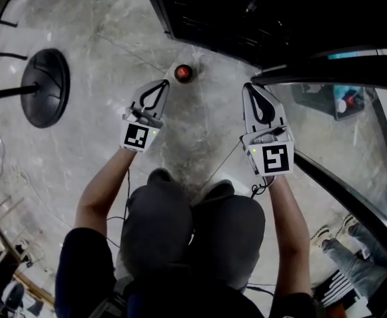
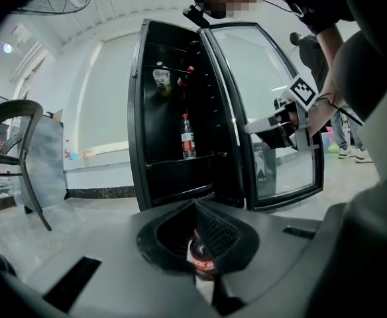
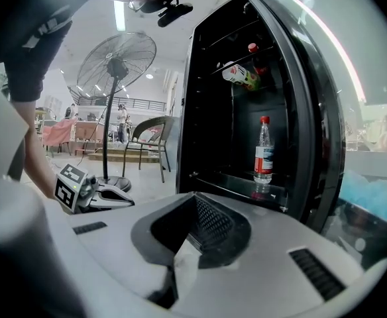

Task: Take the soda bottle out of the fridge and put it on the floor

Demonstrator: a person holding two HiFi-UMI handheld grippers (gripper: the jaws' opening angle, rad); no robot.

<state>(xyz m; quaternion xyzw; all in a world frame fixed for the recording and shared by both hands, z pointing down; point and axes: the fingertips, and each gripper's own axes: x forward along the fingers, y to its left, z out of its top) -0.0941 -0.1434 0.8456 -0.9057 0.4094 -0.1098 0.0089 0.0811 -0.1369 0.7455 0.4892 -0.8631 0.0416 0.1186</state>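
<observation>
The soda bottle [image 1: 183,73], dark with a red cap, stands upright on the floor in front of the open black fridge [image 1: 246,18]. My left gripper [image 1: 164,85] is just short of it, jaws shut and holding nothing. In the left gripper view the bottle [image 2: 203,260] shows low down behind the closed jaws of the left gripper [image 2: 197,207]. My right gripper [image 1: 250,88] hovers to the right near the glass door [image 1: 352,111], jaws together and empty; the right gripper view shows the right gripper [image 3: 193,197] pointing at the fridge's shelves.
A clear bottle with a red label [image 3: 264,151] stands on a fridge shelf, with more items [image 2: 161,79] above. A standing fan's round base [image 1: 44,88] lies to the left, and a chair [image 2: 8,151] is further left. Another person's legs [image 1: 339,244] stand behind the door.
</observation>
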